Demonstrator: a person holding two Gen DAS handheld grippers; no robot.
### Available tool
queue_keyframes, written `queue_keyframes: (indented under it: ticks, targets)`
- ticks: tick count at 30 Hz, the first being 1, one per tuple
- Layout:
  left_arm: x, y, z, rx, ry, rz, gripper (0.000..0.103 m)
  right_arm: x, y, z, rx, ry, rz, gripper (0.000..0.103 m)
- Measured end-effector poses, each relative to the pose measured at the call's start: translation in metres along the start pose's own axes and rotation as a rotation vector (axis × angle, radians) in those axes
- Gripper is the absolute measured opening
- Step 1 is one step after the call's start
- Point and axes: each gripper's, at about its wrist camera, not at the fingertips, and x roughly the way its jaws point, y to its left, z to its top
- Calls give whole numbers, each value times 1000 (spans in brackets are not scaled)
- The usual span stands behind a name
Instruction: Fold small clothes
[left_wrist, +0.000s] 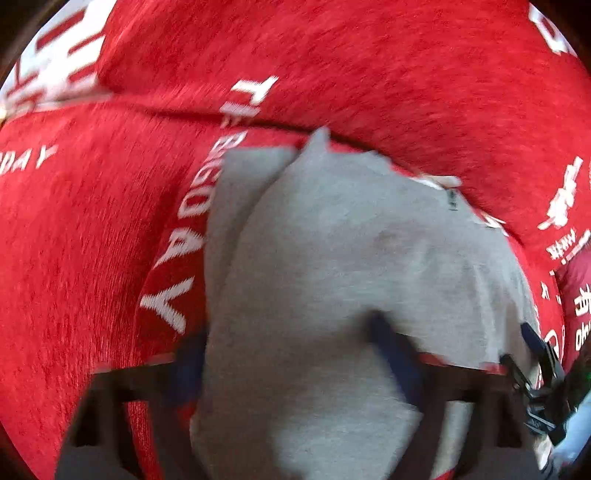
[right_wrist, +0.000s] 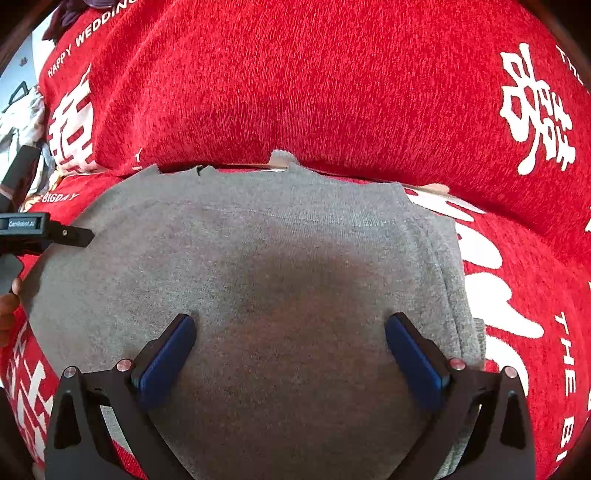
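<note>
A small grey knit garment (right_wrist: 280, 258) lies flat on a red sofa cover. My right gripper (right_wrist: 290, 325) is open, its blue pads (right_wrist: 168, 360) wide apart and resting on the garment's near part. In the blurred left wrist view the grey garment (left_wrist: 332, 277) fills the middle, draped over and between the blue fingers (left_wrist: 397, 363) of my left gripper (left_wrist: 291, 362), which stand wide apart. The left gripper also shows at the left edge of the right wrist view (right_wrist: 48, 232), at the garment's left edge. The right gripper shows at the right edge of the left wrist view (left_wrist: 539, 373).
The red sofa cover (right_wrist: 295, 81) with white lettering covers the seat and the backrest behind the garment. A seam between seat and backrest runs just past the garment's far edge. Loose clothes (right_wrist: 22, 122) lie at the far left.
</note>
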Motion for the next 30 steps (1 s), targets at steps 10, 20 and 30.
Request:
queue_keyframes:
  ticks: [10,20,30]
  targets:
    - [-11,-11,-2,59,-34,43,25,0,0,-1,5,-5,5,103]
    - [-23,-41,-4,112,-27,103,21,1,-1,-2,8,-5,7,103]
    - [-61,-112,-1,233,-82,103,21,-23,-11,6,16,6,23,103]
